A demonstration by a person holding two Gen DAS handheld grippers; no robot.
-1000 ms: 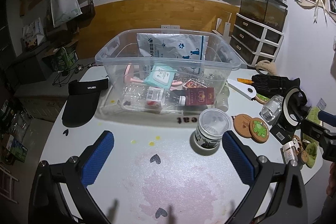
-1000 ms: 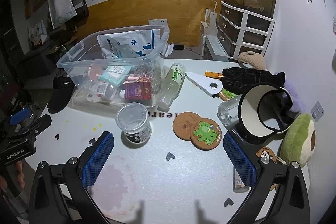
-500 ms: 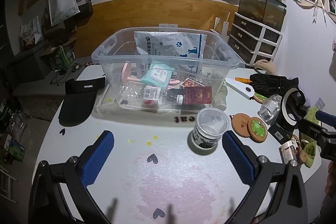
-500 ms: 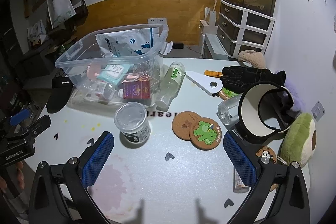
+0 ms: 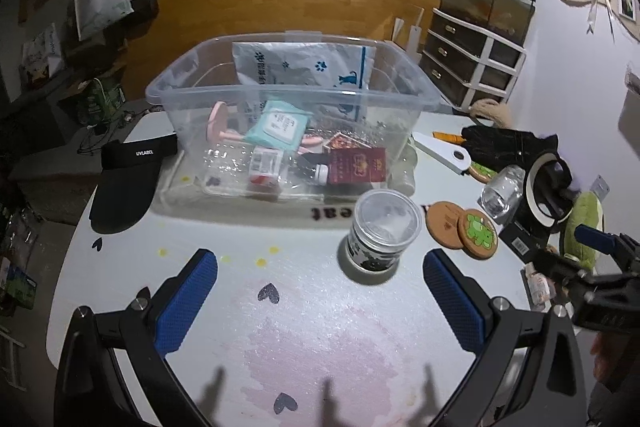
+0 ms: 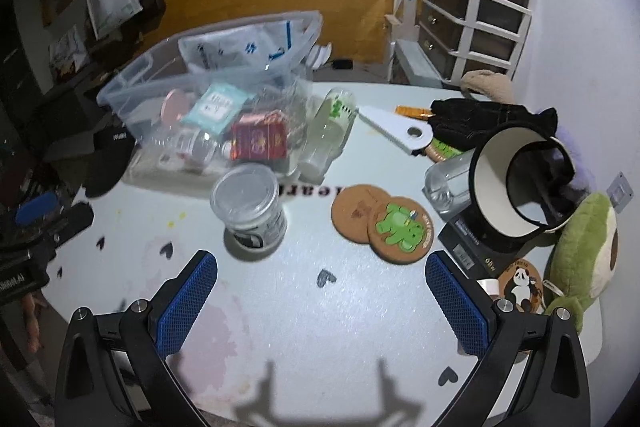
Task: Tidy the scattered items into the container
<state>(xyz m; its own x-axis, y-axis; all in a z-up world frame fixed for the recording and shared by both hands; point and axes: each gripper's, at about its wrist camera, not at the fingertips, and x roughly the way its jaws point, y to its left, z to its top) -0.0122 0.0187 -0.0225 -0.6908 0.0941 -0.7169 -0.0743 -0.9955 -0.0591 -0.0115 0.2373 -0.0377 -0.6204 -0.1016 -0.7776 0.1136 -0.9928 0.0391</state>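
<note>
White tabletop [image 5: 320, 307] fills the lower half of both views, dotted with small dark hearts, and a wood-panelled wall runs behind it.

We see the left gripper [image 5: 320, 301] spread wide at the bottom of its frame, its two blue pads far apart, holding nothing and touching nothing. The right gripper [image 6: 320, 301] is likewise wide open and empty at the bottom of its own frame.

One clear bin [image 5: 288, 99] stands at centre in the left view, well above the left gripper; in the right view it sits upper left. Inside it we count one paw-print pouch [image 5: 304, 67], one teal wipes pack [image 5: 278, 125], one red booklet [image 5: 358, 167] and one pink item [image 5: 218, 121]; other clear things in it we cannot make out.

One lidded jar [image 5: 382, 227] stands upright just in front of the bin, slightly above and inside the left gripper's right pad. In the right view the jar [image 6: 250, 209] is above the left pad.

Two cork coasters [image 6: 384, 221] overlap at centre in the right view, just above the gap between the pads. One bottle [image 6: 330, 135] lies against the bin's side. To the right we count one white scraper [image 6: 396, 129], one black glove [image 6: 492, 115], one cup [image 6: 516, 187] lying on its side, one avocado plush [image 6: 588, 251] and one panda coaster [image 6: 522, 285]. One black visor [image 5: 124, 183] lies left of the bin.
</note>
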